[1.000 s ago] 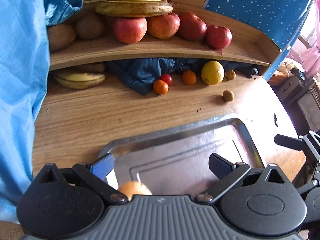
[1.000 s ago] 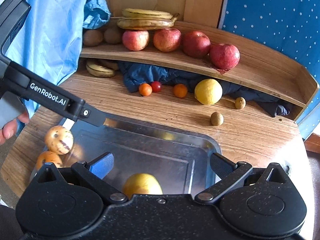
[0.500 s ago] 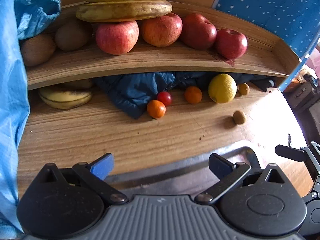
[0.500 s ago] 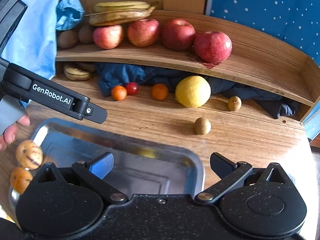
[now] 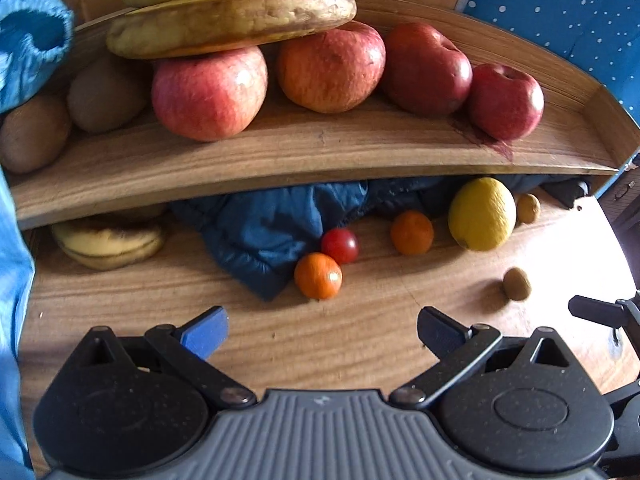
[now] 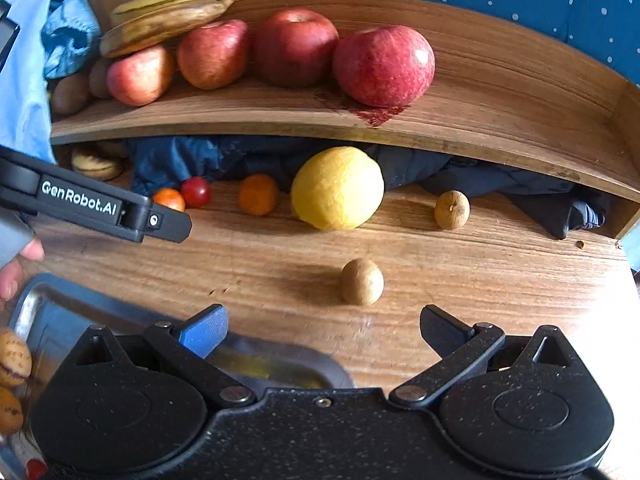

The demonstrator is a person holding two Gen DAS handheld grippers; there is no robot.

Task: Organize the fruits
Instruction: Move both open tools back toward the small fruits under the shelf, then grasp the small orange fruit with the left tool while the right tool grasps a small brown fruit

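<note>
while both claws gape wide and hold nothing, the left gripper (image 5: 320, 328) faces a small orange (image 5: 318, 275) at 12 o'clock, and the right gripper (image 6: 322, 326) faces a brown nut (image 6: 362, 281) at 12 o'clock.

A home: wooden table (image 6: 440, 280), fruit shelf (image 5: 320, 152), crumpled blue clothing (image 5: 272, 228).

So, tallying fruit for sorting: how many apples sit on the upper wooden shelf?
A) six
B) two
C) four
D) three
C: four apples sit in a row on the shelf, two of them under the bananas.
</note>
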